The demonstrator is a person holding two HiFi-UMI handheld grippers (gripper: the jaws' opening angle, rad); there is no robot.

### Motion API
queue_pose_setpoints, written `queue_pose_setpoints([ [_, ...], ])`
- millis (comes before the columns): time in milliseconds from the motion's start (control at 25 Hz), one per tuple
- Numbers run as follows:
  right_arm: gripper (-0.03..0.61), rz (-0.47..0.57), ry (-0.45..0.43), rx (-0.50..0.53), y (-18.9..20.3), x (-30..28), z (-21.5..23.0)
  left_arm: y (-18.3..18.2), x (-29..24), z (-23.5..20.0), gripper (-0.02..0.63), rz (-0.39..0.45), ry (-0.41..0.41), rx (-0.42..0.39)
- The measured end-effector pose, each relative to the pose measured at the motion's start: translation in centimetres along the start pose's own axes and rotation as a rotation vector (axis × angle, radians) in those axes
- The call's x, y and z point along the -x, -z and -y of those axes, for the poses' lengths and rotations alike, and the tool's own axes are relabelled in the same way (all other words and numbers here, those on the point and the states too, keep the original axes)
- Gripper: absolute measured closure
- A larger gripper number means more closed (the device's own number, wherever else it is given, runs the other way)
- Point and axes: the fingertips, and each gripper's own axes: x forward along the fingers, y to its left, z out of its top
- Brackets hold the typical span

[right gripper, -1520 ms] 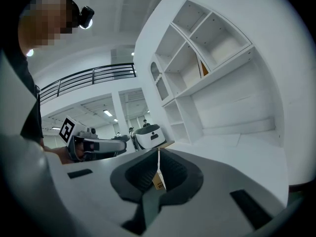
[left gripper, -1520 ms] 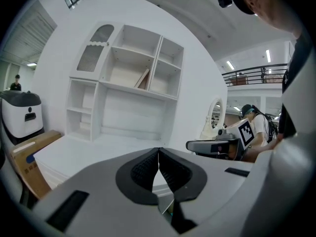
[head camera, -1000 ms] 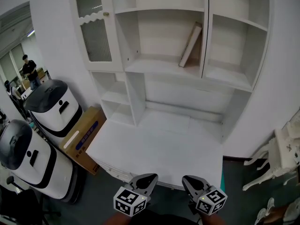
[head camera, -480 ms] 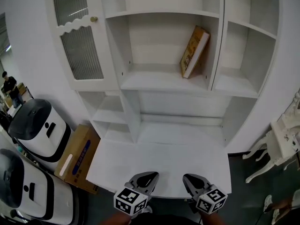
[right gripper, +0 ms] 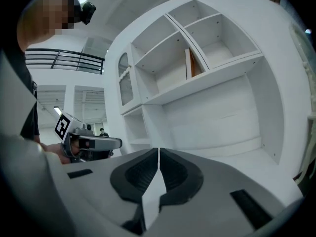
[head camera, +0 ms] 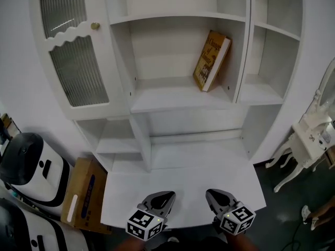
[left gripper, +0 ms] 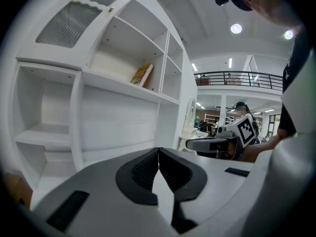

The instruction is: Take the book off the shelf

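Book (head camera: 211,60) sits on the shelf (head camera: 167,95), tilted, its top propped on the right divider, which keeps it up. Left hand-held gripper (head camera: 160,198) and right hand-held gripper (head camera: 216,196) well below the shelf, over the table (head camera: 183,177) edge; both closed tight, empty. Reach likely not begun

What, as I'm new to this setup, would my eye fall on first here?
The yellow-brown book, the only colour in the white shelf unit, leans tilted against the right wall of its middle compartment. At the bottom of the head view the left gripper and right gripper, both shut and empty, carry black-and-white marker cubes above the front edge of the desk.
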Motion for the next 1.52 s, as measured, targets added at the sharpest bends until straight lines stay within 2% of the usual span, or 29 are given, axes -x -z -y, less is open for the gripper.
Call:
queue_pose_setpoints([
  [360,0.548,0.14,0.053,0.119,-9.8,-3.8,0.8,-3.4,-0.7,-3.6,0.603,0.032,0.008,-0.03],
  [560,0.548,0.174,0.106,0.233,-16.4,-6.2,2.9,-4.2,-1.4,-4.9,0.603,0.025,-0.018,-0.044],
  [680,0.548,0.211,0.137,0.255,-20.7,-7.6,4.7,-4.3,-2.0,-5.3,0.603,0.023,-0.03,-0.04],
  [960,0.543,0.271,0.187,0.198,-29.1,-11.6,8.1,-4.6,-2.6,-4.9,0.603,0.019,-0.036,-0.038],
  [1080,0.438,0.26,0.206,0.145,-31.6,-13.7,9.5,-3.7,-2.6,-4.5,0.603,-0.005,-0.028,-0.036],
  [1240,0.408,0.279,0.278,0.08,-34.4,-15.3,11.6,-1.7,-2.2,-4.6,0.603,-0.041,-0.031,-0.002],
  [1520,0.362,0.267,0.361,0.057,-37.1,-17.7,13.6,-0.8,-1.9,-4.2,0.603,-0.056,-0.024,0.011],
])
